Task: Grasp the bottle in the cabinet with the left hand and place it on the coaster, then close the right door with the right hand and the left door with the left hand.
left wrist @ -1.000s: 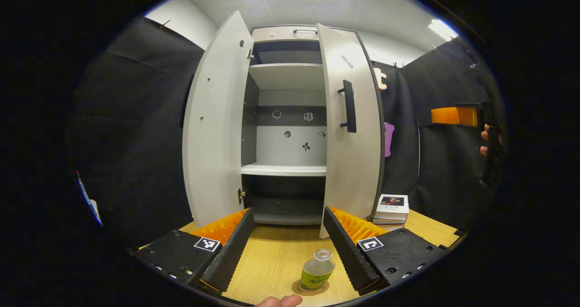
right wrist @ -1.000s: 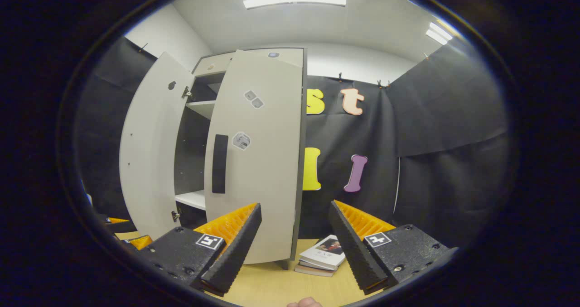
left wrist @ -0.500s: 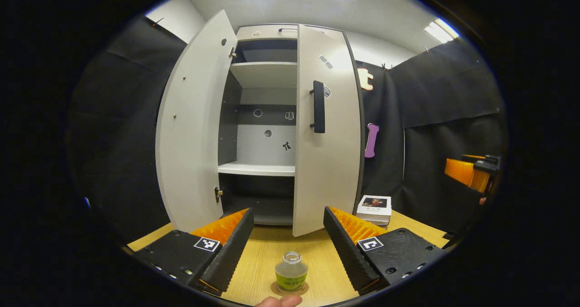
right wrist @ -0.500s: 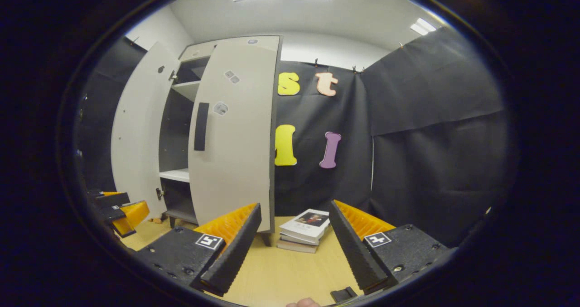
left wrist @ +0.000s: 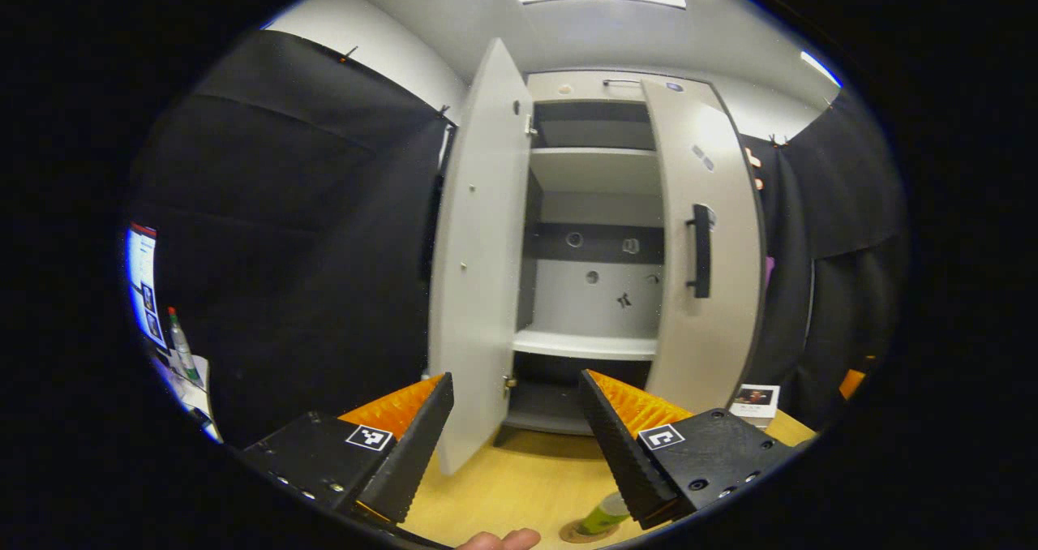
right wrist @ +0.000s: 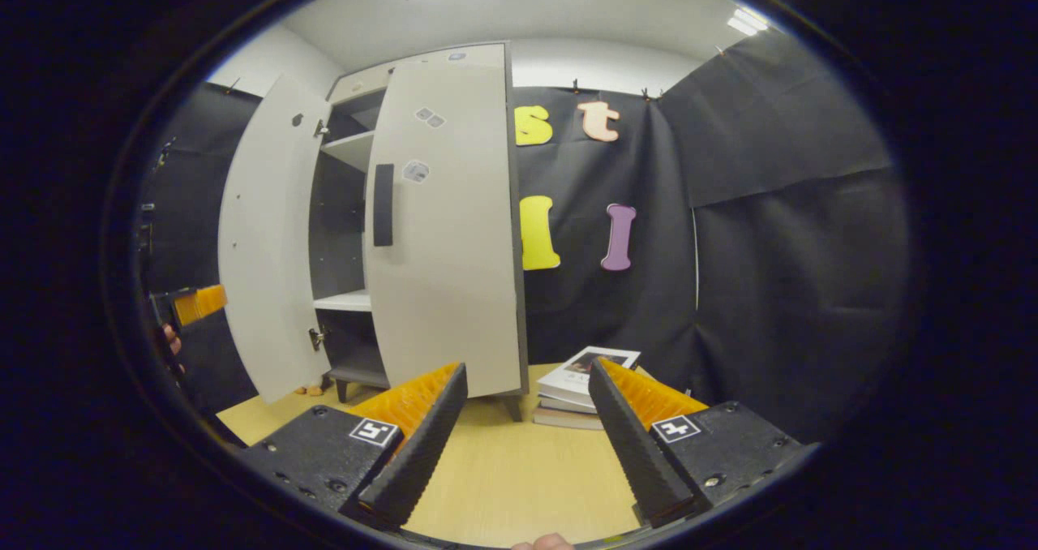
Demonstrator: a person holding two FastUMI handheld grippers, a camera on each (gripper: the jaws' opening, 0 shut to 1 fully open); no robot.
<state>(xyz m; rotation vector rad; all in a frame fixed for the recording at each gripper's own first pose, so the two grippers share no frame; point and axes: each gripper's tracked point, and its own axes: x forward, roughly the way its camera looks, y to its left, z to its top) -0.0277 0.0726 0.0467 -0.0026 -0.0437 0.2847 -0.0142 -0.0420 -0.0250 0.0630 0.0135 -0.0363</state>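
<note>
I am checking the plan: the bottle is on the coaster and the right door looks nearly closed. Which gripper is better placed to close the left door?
Left. The left gripper is open, right before the left door; the right gripper faces the right door.

bottle: small clear glass bottle with green label (left wrist: 604, 516), upright on round brown cork coaster (left wrist: 577, 533)
right door: pale grey cabinet door, black handle (left wrist: 704, 266), nearly shut
left door: matching grey door (left wrist: 478, 266), wide open
</note>
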